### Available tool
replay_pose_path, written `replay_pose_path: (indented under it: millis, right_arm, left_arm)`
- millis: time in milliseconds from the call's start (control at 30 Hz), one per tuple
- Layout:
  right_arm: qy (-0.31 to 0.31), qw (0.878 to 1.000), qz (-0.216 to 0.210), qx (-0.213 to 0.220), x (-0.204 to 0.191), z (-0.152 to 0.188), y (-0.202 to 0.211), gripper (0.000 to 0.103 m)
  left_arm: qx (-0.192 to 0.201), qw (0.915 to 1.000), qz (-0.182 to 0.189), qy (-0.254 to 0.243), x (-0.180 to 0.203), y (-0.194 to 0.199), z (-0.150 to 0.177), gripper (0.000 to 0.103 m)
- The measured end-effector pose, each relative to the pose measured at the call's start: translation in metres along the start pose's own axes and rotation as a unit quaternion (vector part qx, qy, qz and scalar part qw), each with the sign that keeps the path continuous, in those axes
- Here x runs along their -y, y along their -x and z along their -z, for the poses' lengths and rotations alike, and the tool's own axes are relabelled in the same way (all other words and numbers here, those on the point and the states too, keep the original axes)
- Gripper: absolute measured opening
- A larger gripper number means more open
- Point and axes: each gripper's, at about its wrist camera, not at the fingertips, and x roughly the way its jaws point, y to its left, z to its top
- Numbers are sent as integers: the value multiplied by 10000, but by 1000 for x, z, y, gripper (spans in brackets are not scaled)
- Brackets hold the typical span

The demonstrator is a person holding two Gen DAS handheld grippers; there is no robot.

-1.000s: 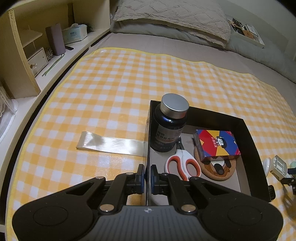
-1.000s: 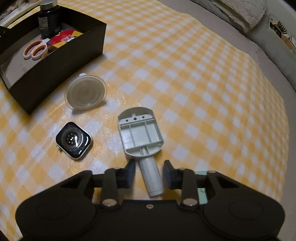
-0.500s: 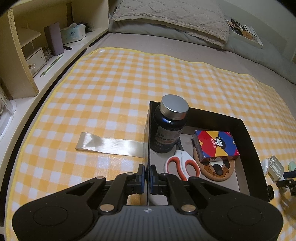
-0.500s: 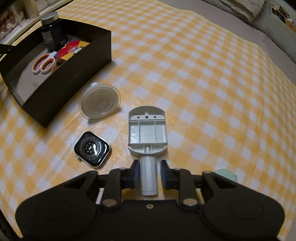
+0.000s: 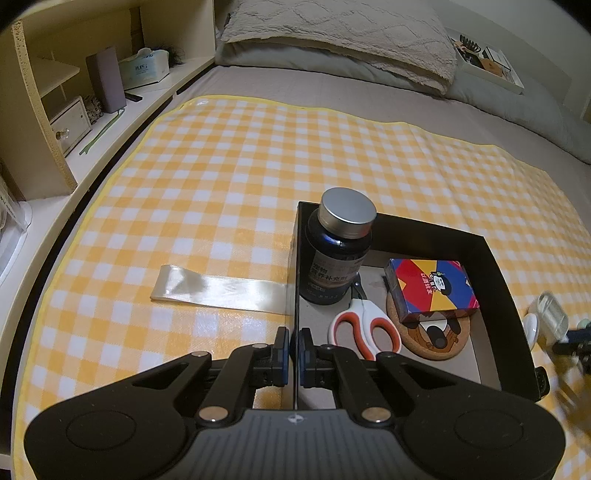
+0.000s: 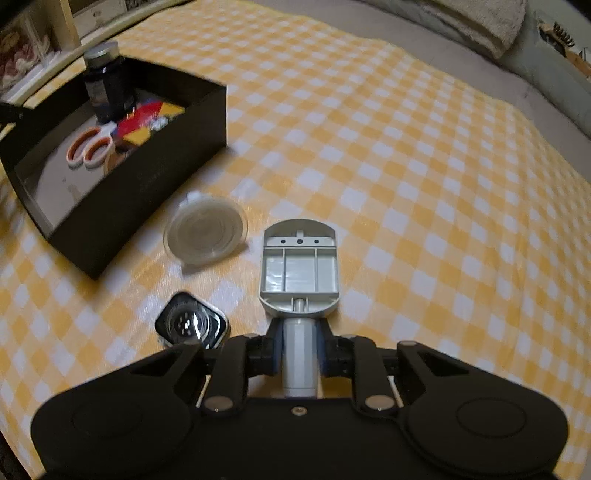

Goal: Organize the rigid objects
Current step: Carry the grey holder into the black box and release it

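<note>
My left gripper (image 5: pixel 294 345) is shut on the near left wall of the black box (image 5: pixel 498 273). The box holds a dark bottle (image 5: pixel 338 251), orange-handled scissors (image 5: pixel 364 332), a colourful card box (image 5: pixel 430 290) and a cork coaster (image 5: pixel 434 341). My right gripper (image 6: pixel 299 350) is shut on the round handle of a grey plastic tool (image 6: pixel 299 271), held above the cloth. The black box (image 6: pixel 155 162) is at its left. A clear round lid (image 6: pixel 205 234) and a smartwatch body (image 6: pixel 190 325) lie on the cloth between them.
The yellow checked cloth (image 5: pixel 240 166) covers a bed with a pillow (image 5: pixel 340 33) at the far end. A strip of clear tape (image 5: pixel 218 286) lies left of the box. Shelves (image 5: pixel 74 92) stand along the left side.
My right gripper has closed on the grey tool's handle and lifted it towards the box. My left gripper has stayed shut on the box wall.
</note>
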Motion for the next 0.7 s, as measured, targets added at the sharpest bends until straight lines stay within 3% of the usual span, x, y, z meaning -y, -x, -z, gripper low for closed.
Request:
replay_pose_path:
  millis: [200, 333, 500, 700]
  right_arm:
    - [-193, 9974, 9, 699, 2, -21, 31, 19]
    - [7, 9930, -328, 1131, -11, -37, 50, 19]
    - [629, 9831, -934, 1443, -46, -56, 63, 19]
    - [1590, 9655, -1527, 1386, -96, -77, 58, 19]
  left_arm:
    - [0, 10000, 5, -2, 0, 0, 0, 5]
    - [-3, 10000, 7, -13, 0, 0, 0, 5]
    - [-8, 10000, 11, -17, 0, 0, 0, 5]
    - [-9, 10000, 37, -21, 0, -1, 0, 5]
